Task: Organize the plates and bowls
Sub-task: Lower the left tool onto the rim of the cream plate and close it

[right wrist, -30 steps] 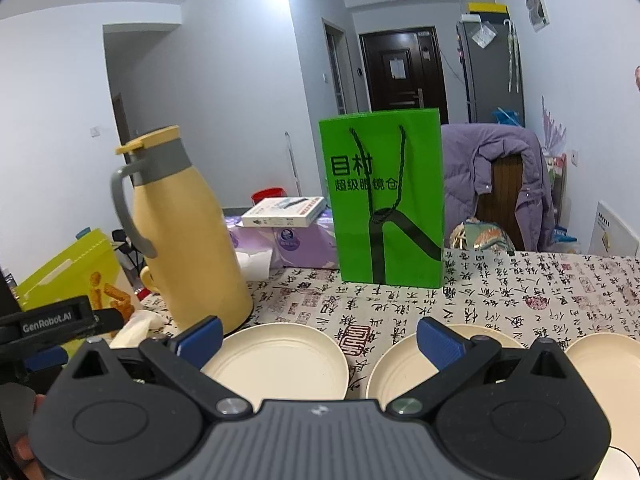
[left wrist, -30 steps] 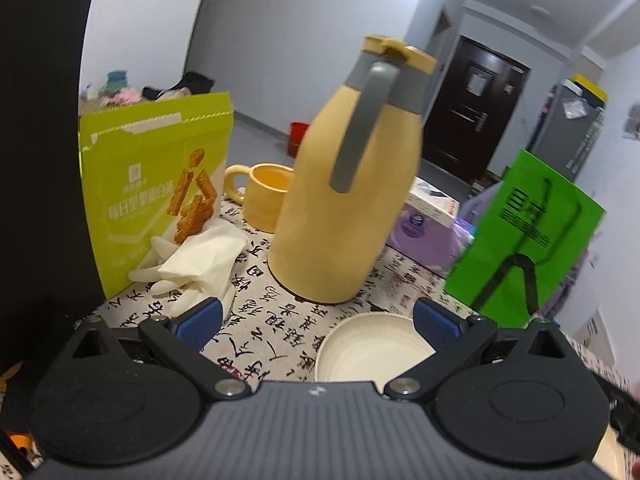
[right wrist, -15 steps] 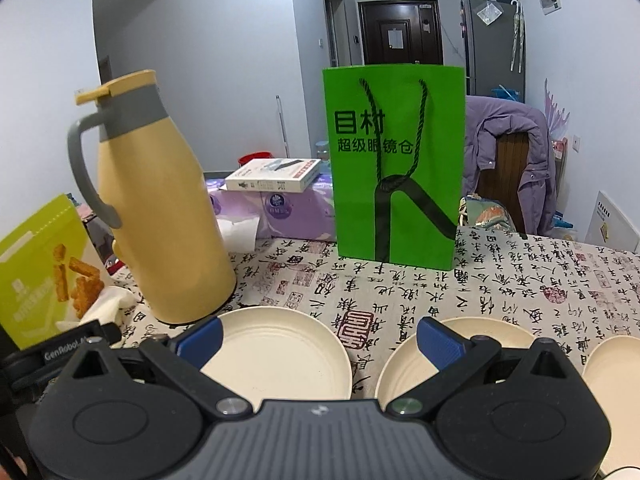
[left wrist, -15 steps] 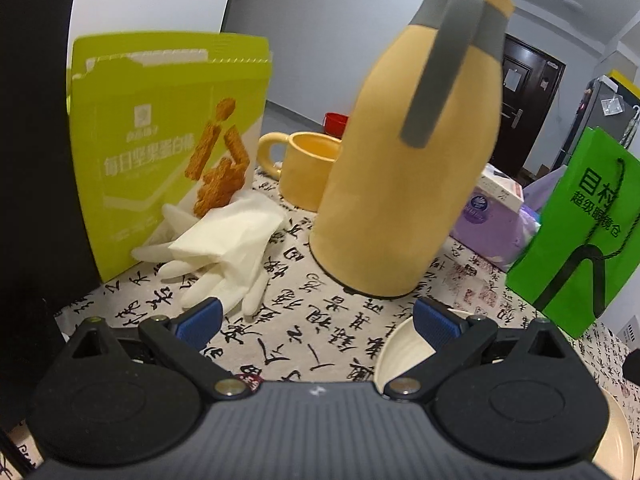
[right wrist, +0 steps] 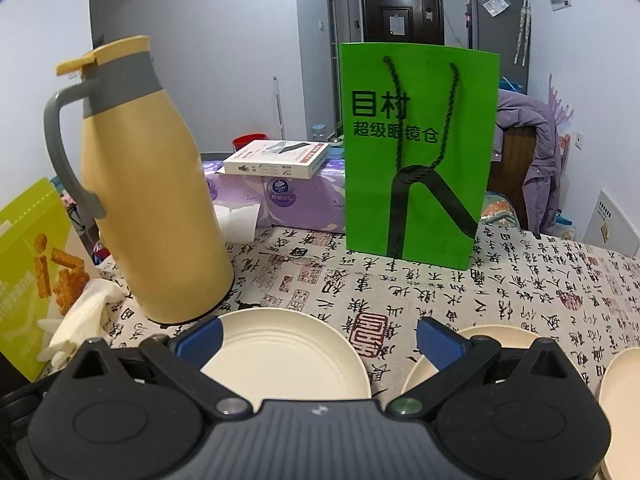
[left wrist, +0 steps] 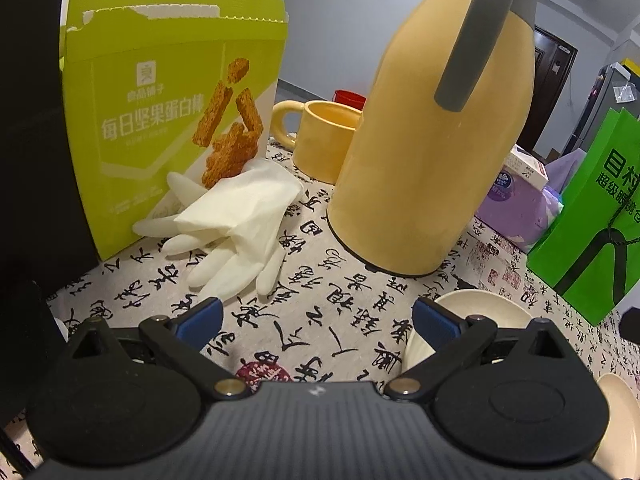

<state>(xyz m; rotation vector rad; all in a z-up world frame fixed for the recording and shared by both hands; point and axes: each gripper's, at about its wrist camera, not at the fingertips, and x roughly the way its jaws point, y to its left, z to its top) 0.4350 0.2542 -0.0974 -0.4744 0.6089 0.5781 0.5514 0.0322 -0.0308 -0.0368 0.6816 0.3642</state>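
Three cream plates lie on the calligraphy-print tablecloth. In the right wrist view, one plate (right wrist: 288, 356) lies just ahead of and below my open right gripper (right wrist: 318, 340), with nothing between its fingers. A second plate (right wrist: 496, 334) shows behind the right finger, and a third plate (right wrist: 620, 400) is cut off at the right edge. In the left wrist view, my left gripper (left wrist: 316, 320) is open over bare cloth. Its right finger overlaps the left rim of a cream plate (left wrist: 484, 314). Another plate's edge (left wrist: 622, 420) shows at the far right.
A tall yellow thermos jug (left wrist: 432, 140) stands close ahead, a yellow mug (left wrist: 324, 136) behind it. An open green snack box (left wrist: 168, 100) and white gloves (left wrist: 236, 224) lie to the left. A green paper bag (right wrist: 416, 152) and a purple tissue pack (right wrist: 280, 200) stand at the back.
The left gripper has swung left and come lower and closer to the gloves and snack box; the plate now sits at its right finger. The right gripper has moved in closer to the plates.
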